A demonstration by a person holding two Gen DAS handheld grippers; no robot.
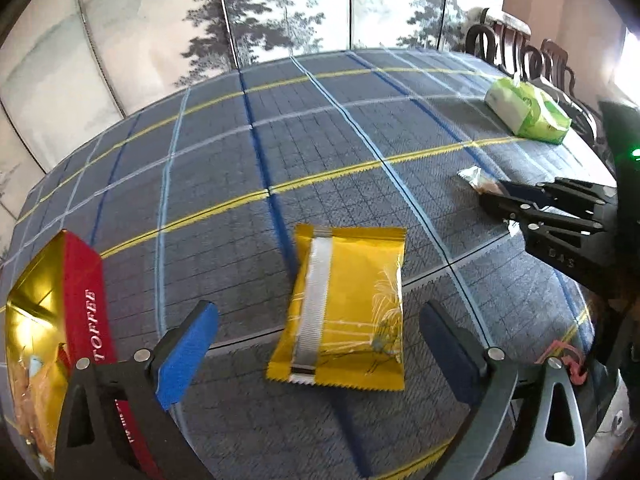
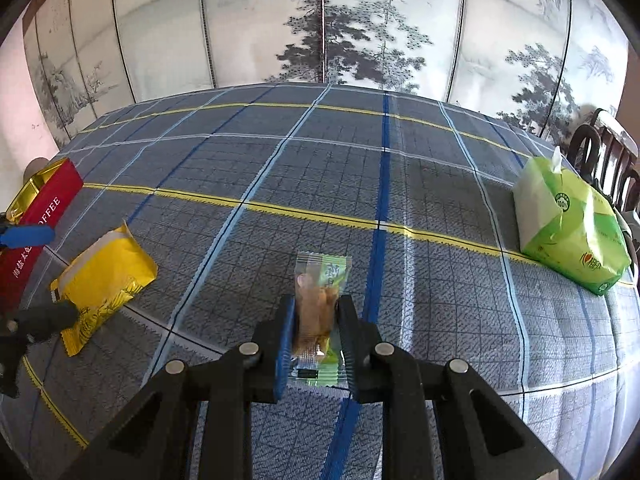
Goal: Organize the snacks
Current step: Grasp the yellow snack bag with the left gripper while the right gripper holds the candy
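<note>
Your right gripper (image 2: 316, 332) is clenched on a small clear-and-green snack packet (image 2: 320, 312), dead centre at 6 o'clock in its wrist view; whether the packet touches the plaid counter (image 2: 360, 184) you can't tell. Off at 9 o'clock lies the yellow snack pouch (image 2: 102, 276), and just past it the red toffee box (image 2: 38, 228), lid open, gold lining showing. At 3 o'clock sits a green tissue pack (image 2: 568, 236), well apart from the snacks.

Your left gripper (image 1: 316, 356) is released, blue pads spread wide, with the yellow snack pouch (image 1: 344, 312) flat on the counter between them, seam side up, untouched. The toffee box (image 1: 60, 320) stands at 9 o'clock in the left wrist view, just beside the left pad.
</note>
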